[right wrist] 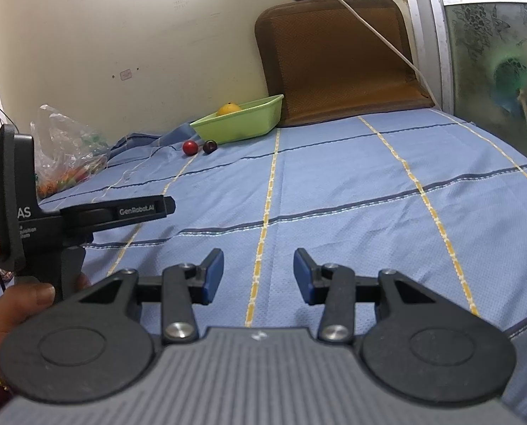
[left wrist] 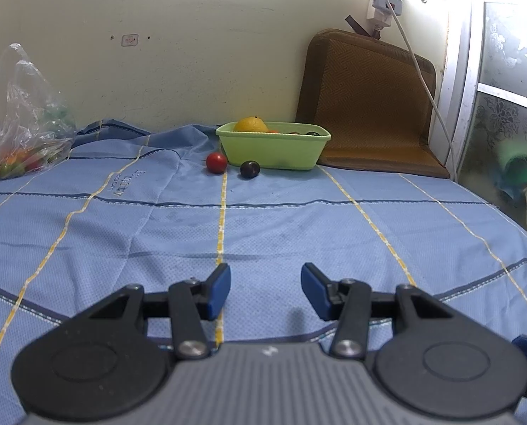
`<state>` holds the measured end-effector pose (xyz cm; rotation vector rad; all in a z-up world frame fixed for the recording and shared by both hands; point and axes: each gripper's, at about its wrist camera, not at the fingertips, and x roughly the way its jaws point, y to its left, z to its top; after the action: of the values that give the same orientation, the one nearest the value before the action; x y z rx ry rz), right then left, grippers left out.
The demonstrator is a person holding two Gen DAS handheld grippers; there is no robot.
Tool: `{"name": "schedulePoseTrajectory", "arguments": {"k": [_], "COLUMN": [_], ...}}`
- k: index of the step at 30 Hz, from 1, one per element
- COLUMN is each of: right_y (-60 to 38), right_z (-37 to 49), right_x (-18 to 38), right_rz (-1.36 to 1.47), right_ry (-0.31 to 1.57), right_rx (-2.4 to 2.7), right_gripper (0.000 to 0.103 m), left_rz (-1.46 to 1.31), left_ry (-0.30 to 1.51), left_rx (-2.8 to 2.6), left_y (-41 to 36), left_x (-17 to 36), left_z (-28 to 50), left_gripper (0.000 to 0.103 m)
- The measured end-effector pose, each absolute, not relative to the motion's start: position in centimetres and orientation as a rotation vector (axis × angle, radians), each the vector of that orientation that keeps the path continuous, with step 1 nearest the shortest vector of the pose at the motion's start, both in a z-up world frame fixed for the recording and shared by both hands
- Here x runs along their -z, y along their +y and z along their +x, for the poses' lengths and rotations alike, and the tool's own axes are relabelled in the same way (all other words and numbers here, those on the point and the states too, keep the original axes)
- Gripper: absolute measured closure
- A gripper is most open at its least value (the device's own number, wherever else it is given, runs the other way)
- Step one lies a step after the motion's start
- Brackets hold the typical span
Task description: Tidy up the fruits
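Blue checked cloth with yellow and dark lines covers the surface, and both grippers hover low over its near part with nothing between their blue pads. The left gripper has its jaws parted by a moderate gap, empty; the right gripper stands the same way, also empty. Far back by the cream wall sits a light green tub holding an orange fruit and a few smaller dark ones. Just in front of the tub, on the cloth, lie a red fruit and a dark plum-like fruit, close together. At far left a clear plastic bag holds more fruit. A brown woven mat leans against the wall beside the tub.
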<state>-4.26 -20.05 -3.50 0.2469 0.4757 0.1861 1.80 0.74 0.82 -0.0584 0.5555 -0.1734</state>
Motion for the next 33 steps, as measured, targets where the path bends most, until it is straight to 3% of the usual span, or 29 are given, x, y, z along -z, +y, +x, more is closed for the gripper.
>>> {"name": "schedulePoseTrajectory", "arguments": {"k": [33], "right_y": [-20.8], "right_z": [-4.24], "right_x": [3.77], "right_rz": [0.272], "right_ry": [0.472], "right_rx": [-0.173], "right_gripper": [0.057], "left_rz": [-0.061], "left_ry": [0.557], "left_rx": [0.172], "left_y": [0.77], "left_x": [-0.78], "left_z": [1.73], "left_gripper": [0.056]}}
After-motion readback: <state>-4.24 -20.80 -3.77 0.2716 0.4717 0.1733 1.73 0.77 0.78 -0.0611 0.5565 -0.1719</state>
